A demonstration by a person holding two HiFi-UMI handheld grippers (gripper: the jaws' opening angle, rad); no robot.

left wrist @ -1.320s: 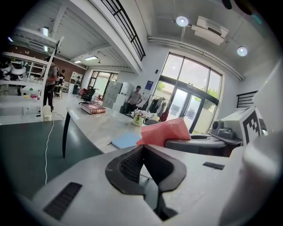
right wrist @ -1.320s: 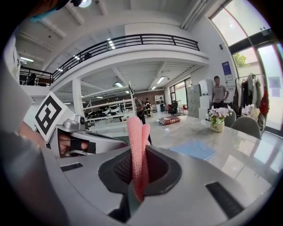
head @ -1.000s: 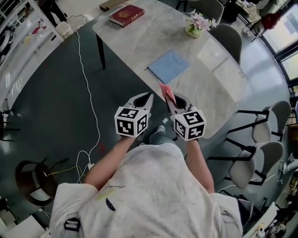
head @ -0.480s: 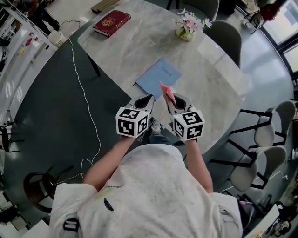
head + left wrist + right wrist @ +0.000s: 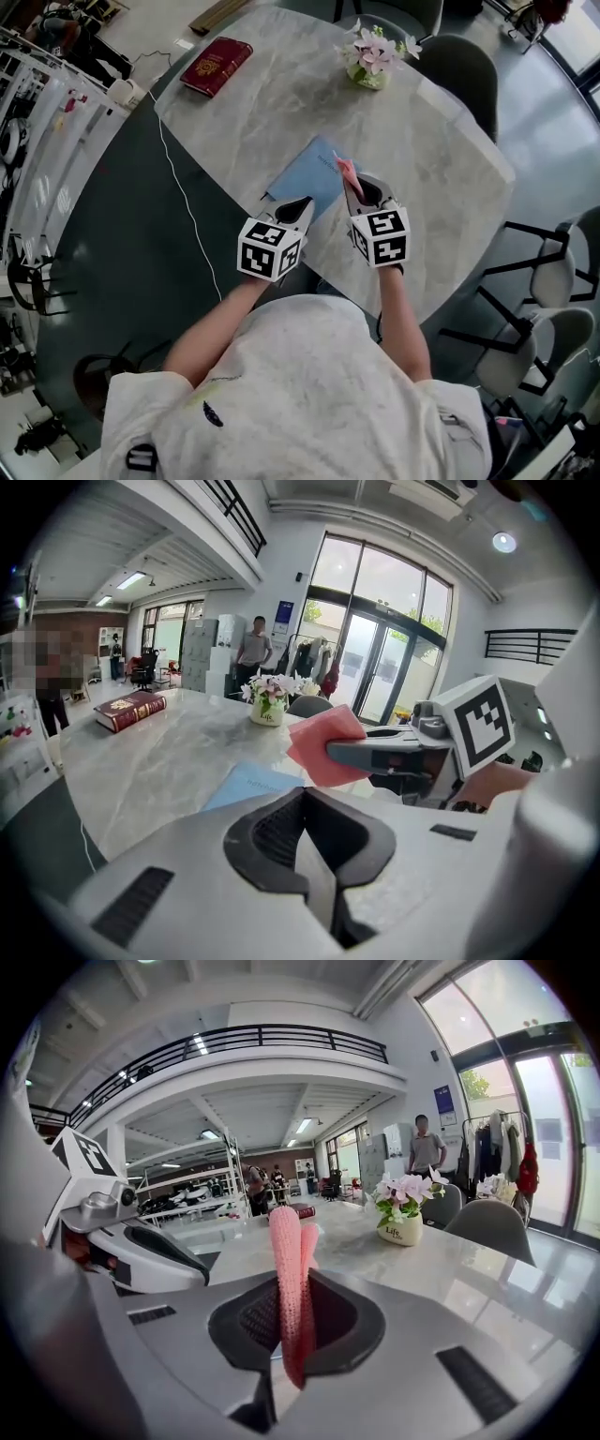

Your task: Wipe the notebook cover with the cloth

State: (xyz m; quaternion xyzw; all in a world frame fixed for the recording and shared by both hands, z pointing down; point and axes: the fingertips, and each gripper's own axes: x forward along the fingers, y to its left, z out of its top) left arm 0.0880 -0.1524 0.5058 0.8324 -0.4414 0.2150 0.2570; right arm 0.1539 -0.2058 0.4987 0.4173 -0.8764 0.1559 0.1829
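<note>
A light blue notebook (image 5: 302, 176) lies flat on the marble table (image 5: 431, 159) near its front edge; in the left gripper view the notebook (image 5: 246, 784) shows just beyond my jaws. My right gripper (image 5: 353, 184) is shut on a folded pink cloth (image 5: 345, 169) that sticks up past its tips, held over the notebook's right edge. The right gripper view shows the cloth (image 5: 285, 1269) pinched upright between the jaws. My left gripper (image 5: 296, 205) is shut on nothing and hovers at the notebook's near corner. From the left gripper view, the cloth (image 5: 322, 746) and right gripper (image 5: 361, 753) appear at right.
A red hardback book (image 5: 217, 66) lies at the table's far left. A small pot of flowers (image 5: 373, 56) stands at the far side. Dark and grey chairs (image 5: 459, 66) ring the table. A white cable (image 5: 183, 202) trails over the dark floor at left. A person (image 5: 251, 651) stands in the background.
The table and notebook have come closer. Both grippers moved forward from in front of the table to over its near edge. The right gripper still holds the cloth.
</note>
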